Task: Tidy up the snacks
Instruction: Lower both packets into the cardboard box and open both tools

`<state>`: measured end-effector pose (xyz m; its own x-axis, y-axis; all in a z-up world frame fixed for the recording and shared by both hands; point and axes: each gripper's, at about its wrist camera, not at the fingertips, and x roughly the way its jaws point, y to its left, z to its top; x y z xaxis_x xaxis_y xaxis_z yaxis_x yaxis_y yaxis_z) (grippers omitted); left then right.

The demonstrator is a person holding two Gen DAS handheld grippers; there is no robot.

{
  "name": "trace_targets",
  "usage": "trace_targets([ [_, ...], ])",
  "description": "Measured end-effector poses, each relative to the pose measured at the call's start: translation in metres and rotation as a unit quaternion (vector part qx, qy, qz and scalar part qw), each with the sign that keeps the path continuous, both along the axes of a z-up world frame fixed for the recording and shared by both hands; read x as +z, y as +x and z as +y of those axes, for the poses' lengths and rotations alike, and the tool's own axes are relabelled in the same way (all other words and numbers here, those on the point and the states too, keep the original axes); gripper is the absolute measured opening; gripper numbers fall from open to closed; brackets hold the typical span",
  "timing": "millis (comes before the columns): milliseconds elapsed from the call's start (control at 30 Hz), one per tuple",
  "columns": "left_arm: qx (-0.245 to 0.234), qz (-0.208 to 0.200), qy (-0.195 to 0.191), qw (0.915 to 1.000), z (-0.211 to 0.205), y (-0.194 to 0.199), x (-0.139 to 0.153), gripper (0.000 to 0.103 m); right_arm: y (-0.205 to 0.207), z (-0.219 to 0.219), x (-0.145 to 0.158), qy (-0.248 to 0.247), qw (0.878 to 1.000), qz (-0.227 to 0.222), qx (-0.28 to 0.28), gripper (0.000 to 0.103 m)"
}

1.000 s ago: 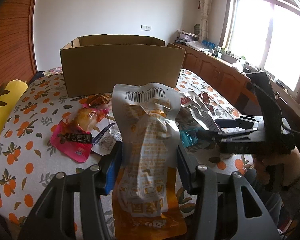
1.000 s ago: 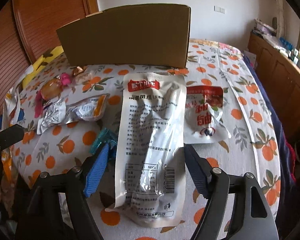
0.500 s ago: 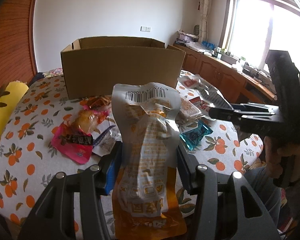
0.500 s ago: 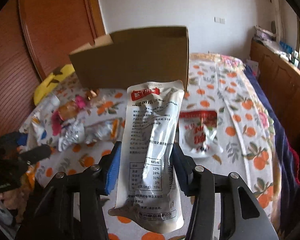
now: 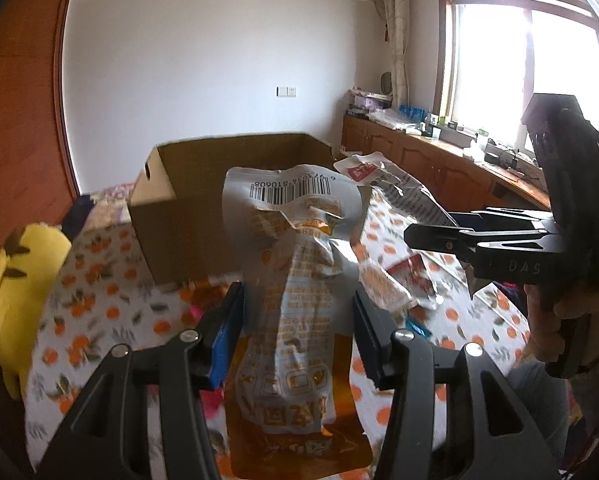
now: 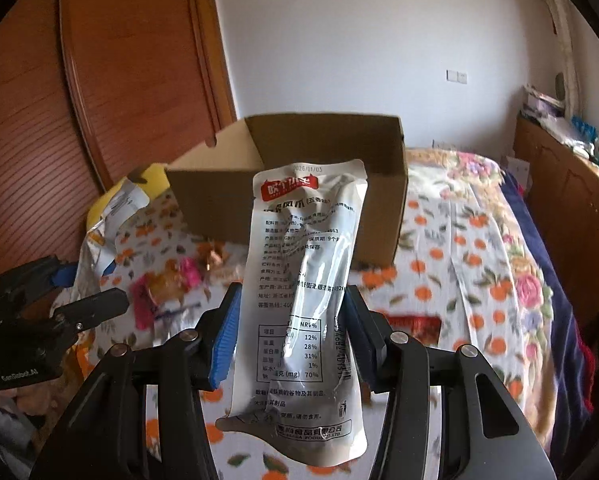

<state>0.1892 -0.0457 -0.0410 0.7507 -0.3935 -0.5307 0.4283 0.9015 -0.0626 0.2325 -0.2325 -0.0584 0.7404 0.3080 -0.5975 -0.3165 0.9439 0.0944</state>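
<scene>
Jaws of both grippers are clamped on pouches: the left gripper (image 5: 297, 332) pinches an orange pouch (image 5: 295, 300), while the right gripper (image 6: 289, 332), whose jaws have just been closing, grips a silver pouch (image 6: 299, 300). Both pouches hang lifted above the surface (image 6: 459, 248), with the open box (image 6: 299, 184) at twelve o'clock. Each pouch is slick and floppy, so a thin edge hold could slip; carried together, their tops could catch the box rim or each other.

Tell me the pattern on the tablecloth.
Oranges with leaves on white tablecloth, clearest in the right wrist view.
</scene>
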Motion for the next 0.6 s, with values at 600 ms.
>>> trace_targets([
  [600, 0.002, -0.051, 0.005, 0.9987, 0.005, 0.142, 0.057, 0.052, 0.121, 0.018, 0.051, 0.006, 0.998, -0.059, 0.028, 0.051],
])
